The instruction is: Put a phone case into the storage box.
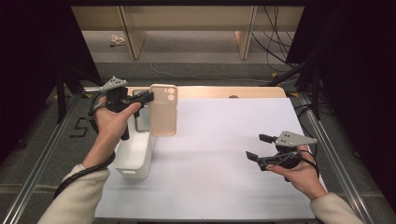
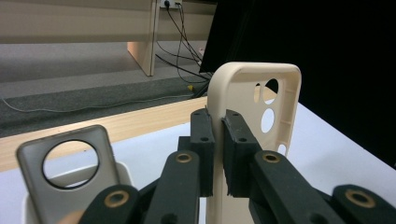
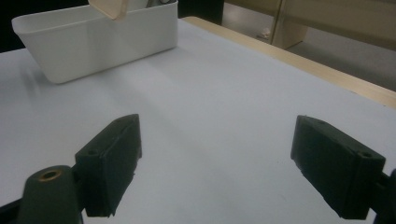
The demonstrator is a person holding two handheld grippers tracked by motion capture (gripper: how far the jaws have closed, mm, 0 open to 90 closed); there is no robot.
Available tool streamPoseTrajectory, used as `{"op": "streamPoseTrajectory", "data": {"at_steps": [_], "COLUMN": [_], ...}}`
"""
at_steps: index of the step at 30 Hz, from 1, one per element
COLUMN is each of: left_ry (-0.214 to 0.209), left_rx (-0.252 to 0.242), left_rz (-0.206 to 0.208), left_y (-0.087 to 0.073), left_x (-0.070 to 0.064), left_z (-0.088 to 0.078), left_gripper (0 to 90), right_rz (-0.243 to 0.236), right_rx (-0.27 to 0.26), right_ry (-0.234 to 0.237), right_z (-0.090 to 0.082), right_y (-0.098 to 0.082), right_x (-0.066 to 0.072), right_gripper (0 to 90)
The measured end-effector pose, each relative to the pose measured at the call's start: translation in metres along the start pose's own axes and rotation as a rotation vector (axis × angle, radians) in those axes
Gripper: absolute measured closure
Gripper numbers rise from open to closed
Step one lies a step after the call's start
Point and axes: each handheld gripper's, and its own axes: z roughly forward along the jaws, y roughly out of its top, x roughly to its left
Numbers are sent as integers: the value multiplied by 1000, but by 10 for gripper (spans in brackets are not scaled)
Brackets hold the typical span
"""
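Left claw [image 2: 218, 154] pinching beige phone case [image 2: 261, 107] — white tabletop [image 1: 224, 154], dark room.

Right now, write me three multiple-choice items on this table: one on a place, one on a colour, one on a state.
1. Where does the white bin stand?
A. at the table's left edge
B. at the table's right edge
C. on the floor

2. What colour is the phone case held by the left gripper?
A. bright red
B. beige
C. dark blue

3. How do the jaws of the right gripper stand?
A. clamped on the bin
C. wide apart, nothing between them
B. shut on a cable

Key: 1 A, the high view shows the bin by the person's left forearm. 2 B, the case is pale beige in the left gripper view. 3 C, the right gripper view shows bare table between the jaws.
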Motion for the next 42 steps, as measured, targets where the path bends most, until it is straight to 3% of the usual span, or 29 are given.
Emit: {"op": "streamPoseTrajectory", "data": {"at_steps": [25,42], "left_ry": [79,109], "left_rx": [-15,-1], "left_rz": [-3,13], "left_y": [21,15], "left_x": [54,83], "left_z": [-7,5], "left_gripper": [836,836], "right_rz": [20,23], "right_rx": [-8,-10], "right_ry": [-13,-18], "right_z": [-1,0], "right_y": [-1,-2], "right_x": [-3,-4], "right_gripper": [176,176]}}
